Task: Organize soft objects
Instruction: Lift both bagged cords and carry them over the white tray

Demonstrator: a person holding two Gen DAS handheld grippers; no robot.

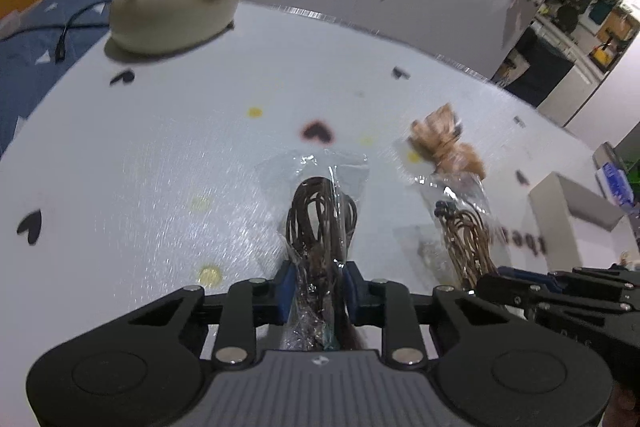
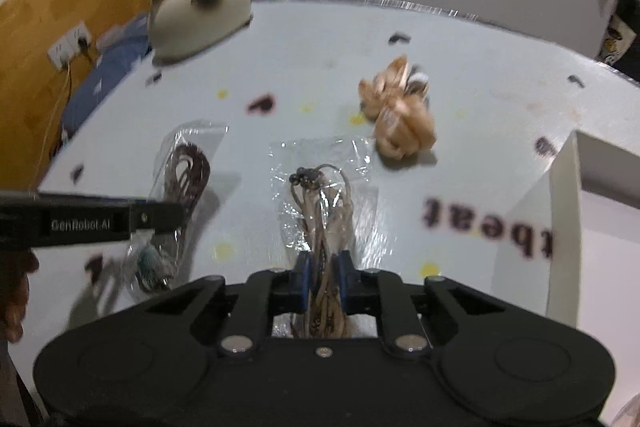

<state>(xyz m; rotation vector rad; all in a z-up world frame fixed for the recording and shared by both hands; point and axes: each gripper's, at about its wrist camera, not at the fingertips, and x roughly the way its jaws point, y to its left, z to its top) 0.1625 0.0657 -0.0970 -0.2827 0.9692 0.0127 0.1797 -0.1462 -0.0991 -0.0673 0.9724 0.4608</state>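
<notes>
Left gripper [image 1: 319,287] clenches the dark cord bag [image 1: 320,211]; right gripper [image 2: 323,277] clenches the tan cord bag [image 2: 322,203], both near the white box [image 2: 560,211], probably for stowing.

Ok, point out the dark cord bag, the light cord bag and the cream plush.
dark cord bag [image 1: 320,211], left wrist view, cord coil.
light cord bag [image 2: 324,203], right wrist view, cord loops.
cream plush [image 1: 172,15], left wrist view, body.
</notes>
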